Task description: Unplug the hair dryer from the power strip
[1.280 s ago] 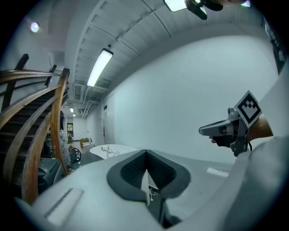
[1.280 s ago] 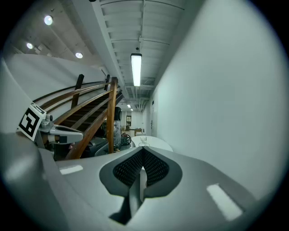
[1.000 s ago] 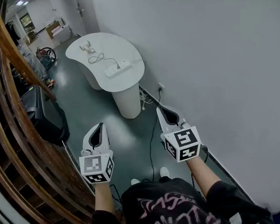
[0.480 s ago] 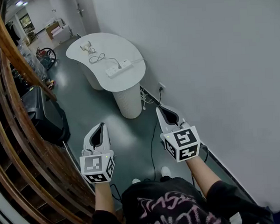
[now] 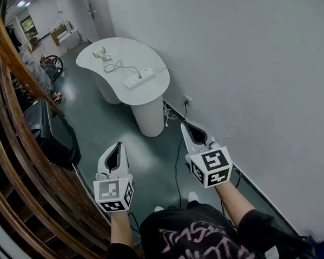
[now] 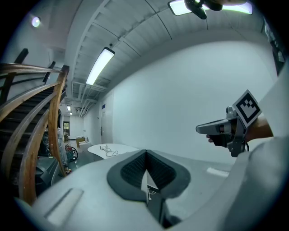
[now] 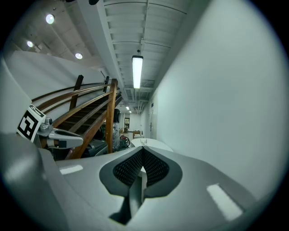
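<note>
A white hair dryer lies at the far end of a white curved table well ahead of me. Its cord runs to a white power strip near the table's right edge, where a dark plug sits in it. My left gripper and right gripper hover side by side over the floor, far short of the table. Both are shut with nothing in them. From the left gripper the table is small and distant. The right gripper points at the table too.
A wooden stair railing curves along the left with a dark case beside it. A white wall runs along the right, with a socket and a black cable on the floor. A wheel stands far back.
Hardly anything differs. The head view has shifted slightly and both grippers keep their places, still shut.
</note>
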Demonstrator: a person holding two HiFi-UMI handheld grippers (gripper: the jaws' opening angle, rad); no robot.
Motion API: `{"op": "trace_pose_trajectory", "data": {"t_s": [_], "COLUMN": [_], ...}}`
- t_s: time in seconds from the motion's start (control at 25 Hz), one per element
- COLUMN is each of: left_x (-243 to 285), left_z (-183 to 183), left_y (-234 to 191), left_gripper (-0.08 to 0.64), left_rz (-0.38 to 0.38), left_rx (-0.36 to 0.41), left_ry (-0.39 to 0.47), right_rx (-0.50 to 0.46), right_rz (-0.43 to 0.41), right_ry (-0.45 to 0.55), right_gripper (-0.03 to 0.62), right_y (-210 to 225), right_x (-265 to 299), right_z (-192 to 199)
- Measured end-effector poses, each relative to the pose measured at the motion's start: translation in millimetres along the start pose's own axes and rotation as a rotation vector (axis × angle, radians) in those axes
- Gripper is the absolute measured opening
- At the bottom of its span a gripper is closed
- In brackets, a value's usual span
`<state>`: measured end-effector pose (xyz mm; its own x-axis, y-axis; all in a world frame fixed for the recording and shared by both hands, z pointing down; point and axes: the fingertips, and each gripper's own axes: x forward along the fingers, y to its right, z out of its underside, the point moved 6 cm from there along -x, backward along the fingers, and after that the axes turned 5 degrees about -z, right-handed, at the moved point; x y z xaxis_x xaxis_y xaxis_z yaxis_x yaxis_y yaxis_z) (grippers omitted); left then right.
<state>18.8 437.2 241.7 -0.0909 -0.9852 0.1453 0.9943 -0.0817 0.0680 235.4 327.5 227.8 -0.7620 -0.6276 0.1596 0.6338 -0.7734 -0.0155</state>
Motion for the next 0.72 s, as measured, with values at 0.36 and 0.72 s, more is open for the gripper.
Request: {"op": "trace_pose_trajectory", "data": {"t_s": [0.36,0.72], "left_x": [-23,-41], "left_z": [10,16], "left_y": [-22,-40], "left_gripper": [0.0,0.0], "left_rz": [0.035,0.044], "left_rx": [-0.004,-0.005], "left_ry": [-0.007,-0.01], "right_rx": [0.021,0.043], "right_rz": [0.033,0.027], "right_ry": [-0.001,0.012], "right_gripper": [0.011,0.011], "right_y": [-41,-67], "right_x": [-6,-6], "right_z": [5,7]}}
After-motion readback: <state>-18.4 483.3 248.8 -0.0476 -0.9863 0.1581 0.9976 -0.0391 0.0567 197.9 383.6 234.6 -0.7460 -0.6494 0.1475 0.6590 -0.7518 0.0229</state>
